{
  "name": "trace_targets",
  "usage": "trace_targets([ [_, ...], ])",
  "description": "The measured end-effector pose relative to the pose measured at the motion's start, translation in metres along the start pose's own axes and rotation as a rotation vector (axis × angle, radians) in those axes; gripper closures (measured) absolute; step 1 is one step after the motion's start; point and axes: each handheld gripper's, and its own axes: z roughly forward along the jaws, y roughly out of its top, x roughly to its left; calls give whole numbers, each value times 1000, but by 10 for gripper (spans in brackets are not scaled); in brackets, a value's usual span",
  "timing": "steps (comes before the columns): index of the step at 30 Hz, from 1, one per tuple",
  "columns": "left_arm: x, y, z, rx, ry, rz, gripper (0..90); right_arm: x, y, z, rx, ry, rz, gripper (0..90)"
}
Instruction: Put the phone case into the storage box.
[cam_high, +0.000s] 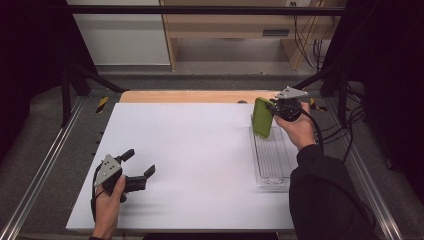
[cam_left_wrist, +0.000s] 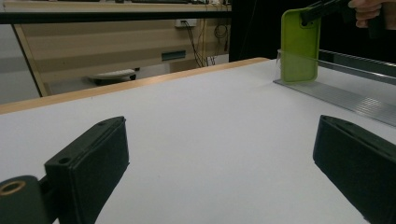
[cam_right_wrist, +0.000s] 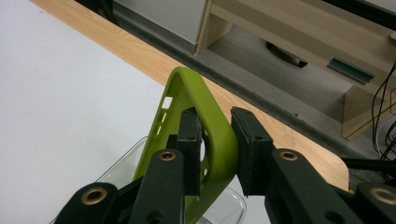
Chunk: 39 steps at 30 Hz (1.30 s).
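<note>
A lime-green phone case (cam_high: 262, 118) stands upright over the far end of a clear plastic tray (cam_high: 282, 165) at the table's right side. My right gripper (cam_high: 272, 107) is shut on the case's top edge, with one pad inside the shell and one outside, as the right gripper view shows on the case (cam_right_wrist: 219, 154). The left gripper view shows the case (cam_left_wrist: 299, 46) hanging with its lower end inside the tray's wall. My left gripper (cam_high: 140, 162) lies near the front left of the white table (cam_high: 190, 150), open, with nothing between its fingers (cam_left_wrist: 93, 158).
A wooden strip (cam_high: 200, 96) edges the table's far side. Metal rails (cam_high: 50, 160) run along both sides, and cables hang at the right. A wooden desk (cam_high: 235, 25) stands beyond the table.
</note>
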Motion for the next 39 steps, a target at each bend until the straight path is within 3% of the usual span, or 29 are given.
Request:
trace_targets([
  [39, -1, 1, 0, -7, 0, -4, 31, -1, -1, 9, 1, -51, 29, 705],
])
